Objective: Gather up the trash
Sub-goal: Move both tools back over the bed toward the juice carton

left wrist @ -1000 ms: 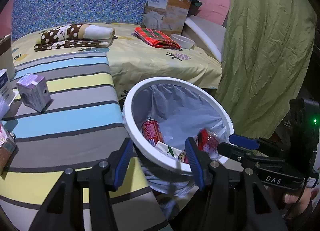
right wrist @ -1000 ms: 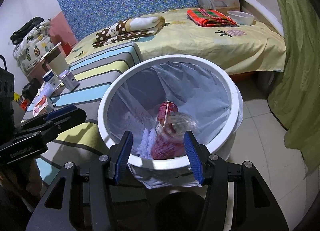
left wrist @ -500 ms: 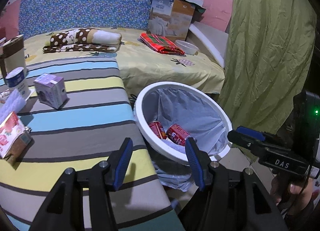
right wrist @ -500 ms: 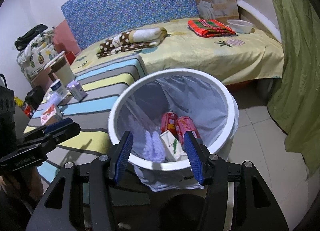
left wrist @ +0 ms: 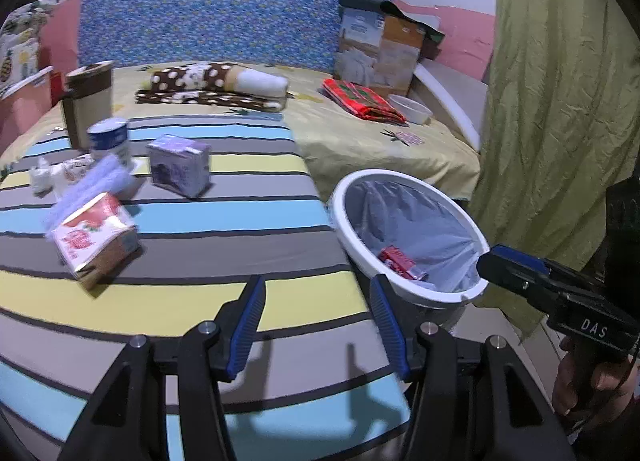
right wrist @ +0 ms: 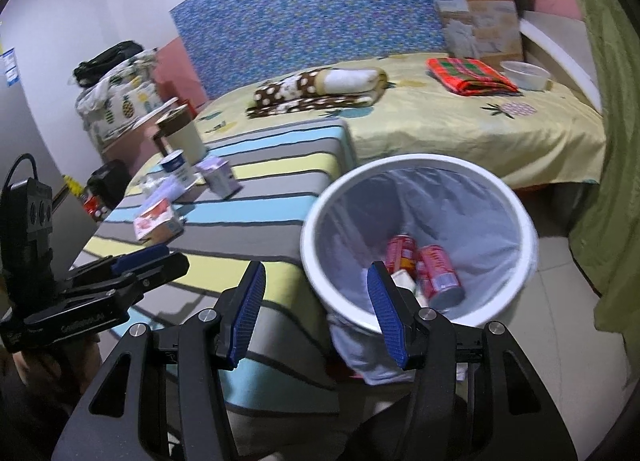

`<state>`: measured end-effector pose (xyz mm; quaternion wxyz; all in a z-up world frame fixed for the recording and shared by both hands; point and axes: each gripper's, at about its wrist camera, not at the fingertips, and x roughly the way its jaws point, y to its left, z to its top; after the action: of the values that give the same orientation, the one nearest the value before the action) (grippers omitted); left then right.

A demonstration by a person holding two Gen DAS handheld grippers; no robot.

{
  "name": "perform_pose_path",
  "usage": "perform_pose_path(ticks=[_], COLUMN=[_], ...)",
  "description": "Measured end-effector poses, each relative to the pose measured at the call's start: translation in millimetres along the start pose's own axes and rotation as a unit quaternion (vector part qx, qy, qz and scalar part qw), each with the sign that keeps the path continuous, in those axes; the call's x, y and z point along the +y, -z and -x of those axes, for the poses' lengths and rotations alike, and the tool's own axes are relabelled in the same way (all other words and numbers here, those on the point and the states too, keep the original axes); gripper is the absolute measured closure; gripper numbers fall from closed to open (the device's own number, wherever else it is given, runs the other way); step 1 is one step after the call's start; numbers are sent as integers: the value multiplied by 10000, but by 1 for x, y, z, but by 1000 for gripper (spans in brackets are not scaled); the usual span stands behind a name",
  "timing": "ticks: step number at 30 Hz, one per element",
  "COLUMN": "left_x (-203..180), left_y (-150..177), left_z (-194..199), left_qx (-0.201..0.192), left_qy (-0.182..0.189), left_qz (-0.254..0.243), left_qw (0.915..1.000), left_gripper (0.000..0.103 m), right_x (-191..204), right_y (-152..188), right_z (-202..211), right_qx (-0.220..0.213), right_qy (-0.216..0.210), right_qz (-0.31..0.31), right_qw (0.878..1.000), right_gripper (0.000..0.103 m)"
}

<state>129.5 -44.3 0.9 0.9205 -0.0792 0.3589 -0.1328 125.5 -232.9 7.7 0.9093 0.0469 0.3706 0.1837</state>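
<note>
1. Trash, unsorted: a red-and-white carton, a purple carton, a blue-and-white cup and crumpled white wrappers lie clustered on the striped cloth, well apart from both grippers; judged next in line for pick-up
2. Trash, collected: red cans, smooth metal cylinders, and a pale carton lie at the bottom of the bin
3. Bin: round, white rigid rim, lined with a thin wrinkled grey bag; it stands on the floor just beside the cloth's edge, likely so that items need only a short carry
4. Left gripper: blue ribbed pads apart, nothing between them, aimed down over the cloth
5. Right gripper: jaws apart and empty, over the near rim of the bin
6. Cartons: boxy, soft-cornered card, probably light and easily crushed
7. Bed: yellow sheet carrying a spotted blanket, red plaid cloth and white bowl, presumably not trash
</note>
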Motion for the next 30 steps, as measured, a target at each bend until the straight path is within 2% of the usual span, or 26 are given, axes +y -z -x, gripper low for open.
perform_pose_path(ticks=[12,30], left_x=[38,96], left_y=[12,19], left_z=[26,31], left_qx=[-193,-196], left_qy=[-661,-1161], left_qz=[255,682], left_qw=[9973,9907], left_gripper=[47,47], right_x=[32,71], right_y=[1,-6], right_z=[-13,-41], right_qx=[98,341], right_qy=[-415,-744], right_qz=[287,868], right_qw=[9987,9929], right_gripper=[48,48])
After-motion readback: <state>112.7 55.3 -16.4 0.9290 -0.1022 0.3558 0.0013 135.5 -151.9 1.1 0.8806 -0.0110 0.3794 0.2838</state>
